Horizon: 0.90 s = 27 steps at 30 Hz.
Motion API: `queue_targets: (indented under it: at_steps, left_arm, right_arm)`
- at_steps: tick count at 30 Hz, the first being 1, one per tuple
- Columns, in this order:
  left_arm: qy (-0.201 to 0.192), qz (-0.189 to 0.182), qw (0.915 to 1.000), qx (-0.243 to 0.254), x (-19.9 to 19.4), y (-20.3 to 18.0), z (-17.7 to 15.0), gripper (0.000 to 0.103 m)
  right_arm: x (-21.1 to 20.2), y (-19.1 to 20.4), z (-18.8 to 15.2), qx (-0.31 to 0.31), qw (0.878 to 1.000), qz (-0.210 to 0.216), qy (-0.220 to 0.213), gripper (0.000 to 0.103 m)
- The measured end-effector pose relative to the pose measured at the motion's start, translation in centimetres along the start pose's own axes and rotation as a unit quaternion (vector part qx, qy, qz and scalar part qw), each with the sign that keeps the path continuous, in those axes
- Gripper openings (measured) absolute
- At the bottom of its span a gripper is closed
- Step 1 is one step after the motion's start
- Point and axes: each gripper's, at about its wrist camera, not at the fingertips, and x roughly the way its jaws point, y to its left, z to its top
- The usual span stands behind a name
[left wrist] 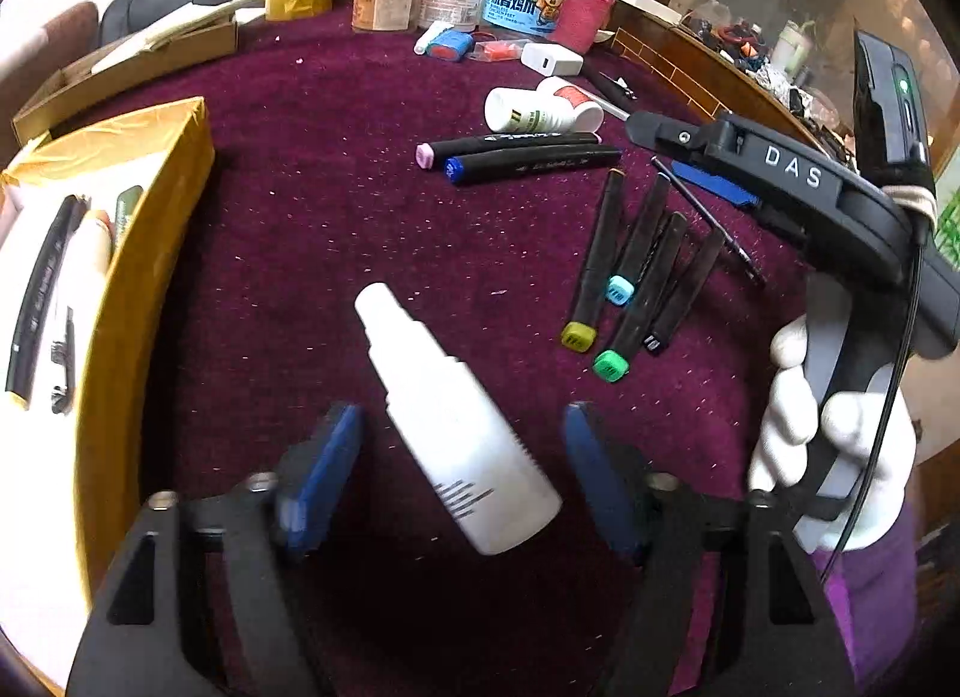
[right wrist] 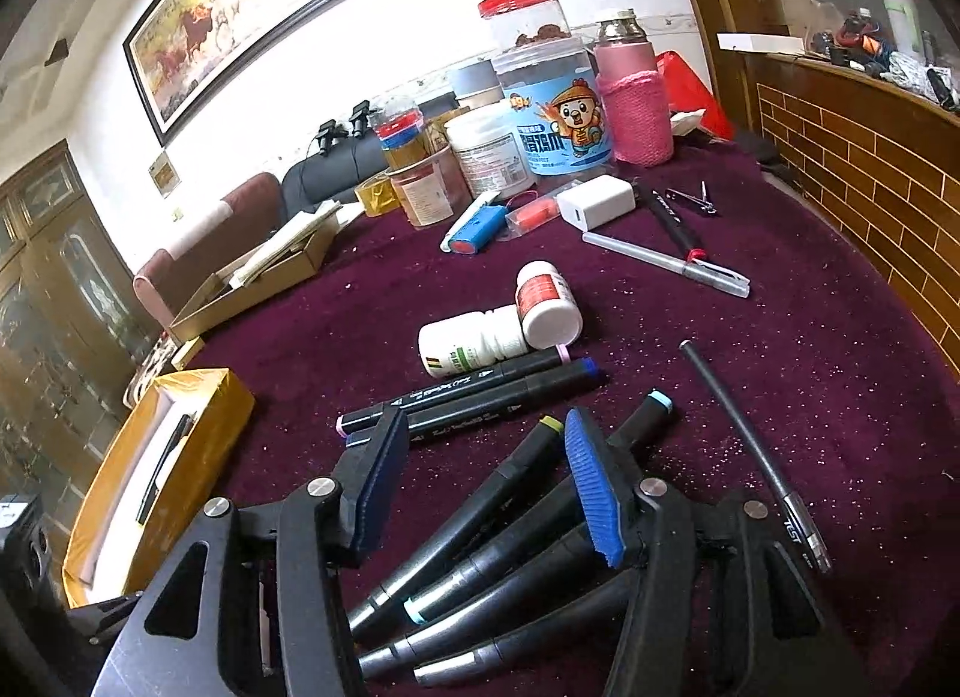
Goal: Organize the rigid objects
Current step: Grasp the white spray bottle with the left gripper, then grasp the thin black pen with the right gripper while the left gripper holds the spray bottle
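our left gripper (left wrist: 462,457) straddles the white bottle (left wrist: 456,427), jaws apart, probably not touching; cap points away, bare cloth (left wrist: 300,217) beyond. right gripper (right wrist: 480,487) gapes over markers (right wrist: 480,547).

bottle (left wrist: 456,433) between fingers (left wrist: 318,475); markers (left wrist: 624,277) right; box (left wrist: 120,253) left

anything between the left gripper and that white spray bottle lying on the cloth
Nothing visible. The white spray bottle lies on the purple cloth between the open blue pads of the left gripper, neither pad touching it. The markers lie off to its right.
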Motion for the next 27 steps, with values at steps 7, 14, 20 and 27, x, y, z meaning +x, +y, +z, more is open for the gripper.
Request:
queue_targets:
  at_steps: [7,14,20,27]
  left_arm:
    - [-0.01,-0.024,0.999,-0.037,-1.6,2.1,0.2,0.027]
    - [-0.052,-0.088,0.9915,-0.081,-5.4,3.6,-0.5,0.027]
    - [-0.086,-0.11,0.9868,-0.082,-8.4,4.6,-1.1,0.027]
    - [-0.09,-0.141,0.9812,-0.097,-8.1,5.7,-1.4,0.027]
  right_arm:
    - [0.3,-1.0,0.0,0.011,1.0,-0.017,0.001,0.052]
    - [0.1,-2.6,0.0,0.046,0.999,-0.014,0.002,0.052]
    - [-3.2,-5.3,0.1,0.071,0.997,-0.011,0.01,0.053]
    - [-4.2,-7.8,-1.4,0.108,0.99,-0.037,0.079,0.053]
